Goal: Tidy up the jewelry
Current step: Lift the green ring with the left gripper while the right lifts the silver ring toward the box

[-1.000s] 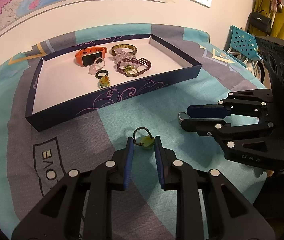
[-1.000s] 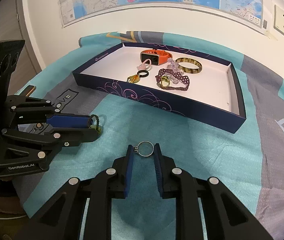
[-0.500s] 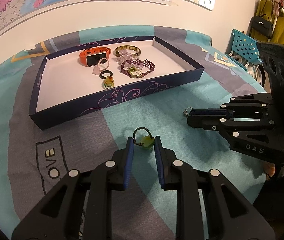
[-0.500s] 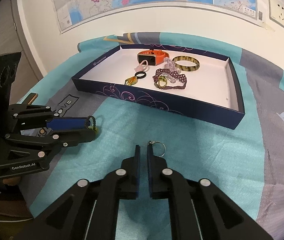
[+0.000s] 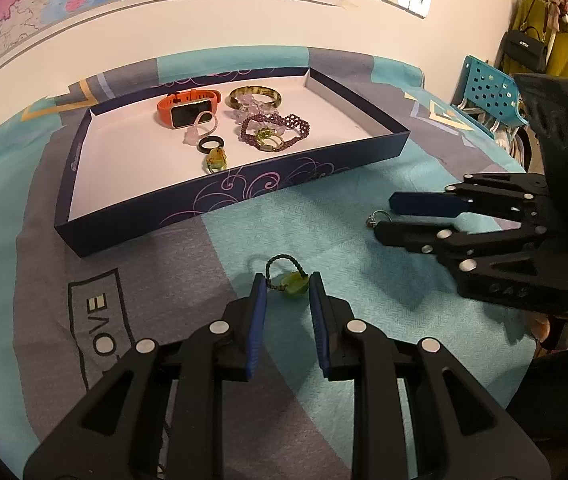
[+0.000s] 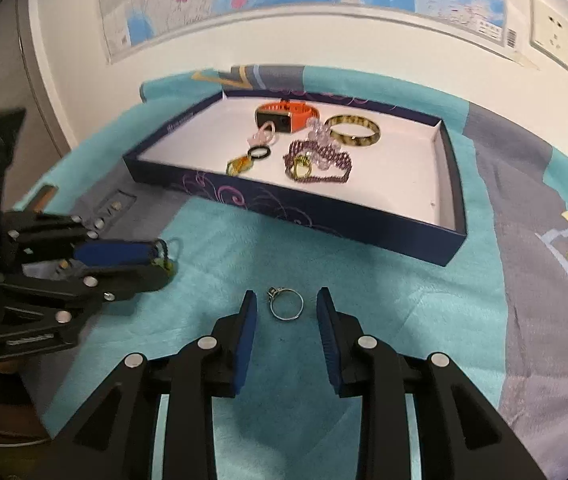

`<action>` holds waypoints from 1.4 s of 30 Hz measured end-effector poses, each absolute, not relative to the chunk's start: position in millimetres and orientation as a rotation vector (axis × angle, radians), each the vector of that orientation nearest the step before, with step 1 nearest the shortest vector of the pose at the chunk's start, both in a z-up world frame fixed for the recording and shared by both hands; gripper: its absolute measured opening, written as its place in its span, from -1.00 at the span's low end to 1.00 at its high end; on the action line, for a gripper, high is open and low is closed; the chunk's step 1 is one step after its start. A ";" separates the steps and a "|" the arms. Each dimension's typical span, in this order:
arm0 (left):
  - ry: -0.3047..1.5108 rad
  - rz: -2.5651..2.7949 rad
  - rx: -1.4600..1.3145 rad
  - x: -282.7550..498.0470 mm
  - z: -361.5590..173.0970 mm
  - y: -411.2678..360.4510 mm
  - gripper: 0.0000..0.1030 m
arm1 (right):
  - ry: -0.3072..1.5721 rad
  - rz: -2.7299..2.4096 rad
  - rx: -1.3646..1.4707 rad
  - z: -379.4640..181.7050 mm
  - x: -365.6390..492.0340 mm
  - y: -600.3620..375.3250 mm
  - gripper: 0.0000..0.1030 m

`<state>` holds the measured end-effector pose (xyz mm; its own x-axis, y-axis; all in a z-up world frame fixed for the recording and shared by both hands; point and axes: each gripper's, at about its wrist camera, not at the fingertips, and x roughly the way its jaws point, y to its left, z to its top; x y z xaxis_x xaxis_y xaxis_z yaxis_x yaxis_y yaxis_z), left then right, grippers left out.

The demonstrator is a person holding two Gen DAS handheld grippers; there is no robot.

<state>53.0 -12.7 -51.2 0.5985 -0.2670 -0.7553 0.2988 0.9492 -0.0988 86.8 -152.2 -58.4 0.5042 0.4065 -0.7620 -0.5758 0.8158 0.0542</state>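
Observation:
A green stone ring with a dark braided band [image 5: 289, 280] lies on the cloth between the open fingers of my left gripper [image 5: 287, 285]. A thin silver ring [image 6: 286, 304] lies flat on the teal cloth between the open fingers of my right gripper [image 6: 286, 304]; it also shows in the left wrist view [image 5: 375, 218] at the right gripper's tips. The navy tray [image 5: 244, 196] with a white floor holds an orange smartwatch [image 5: 186, 110], a mottled bangle [image 5: 254, 97], a purple bead bracelet [image 5: 276, 130], a black ring [image 5: 211, 144] and an amber ring [image 5: 215, 161].
The tray also shows in the right wrist view [image 6: 324, 220]. The table is covered by a teal and grey cloth [image 5: 324, 232]. A blue perforated chair [image 5: 488, 94] and a hanging bag stand at the right. A wall map and sockets are behind.
My right gripper was shut beside the silver ring half a second ago; its fingers are now open with the ring lying between them. The left gripper has held its place around the green ring.

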 end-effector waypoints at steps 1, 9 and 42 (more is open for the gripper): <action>0.869 -0.328 0.038 53.1 -51.3 -12.7 -0.57 | 0.851 0.601 -0.228 -58.6 85.8 -149.9 -0.42; 0.868 -0.329 0.036 52.9 -51.1 -12.1 -0.57 | 0.848 0.610 -0.234 -58.8 82.1 -148.0 -0.69; 0.882 -0.324 0.062 58.1 -51.4 -20.8 -0.58 | 0.836 0.652 -0.147 -51.7 79.3 -154.9 -0.69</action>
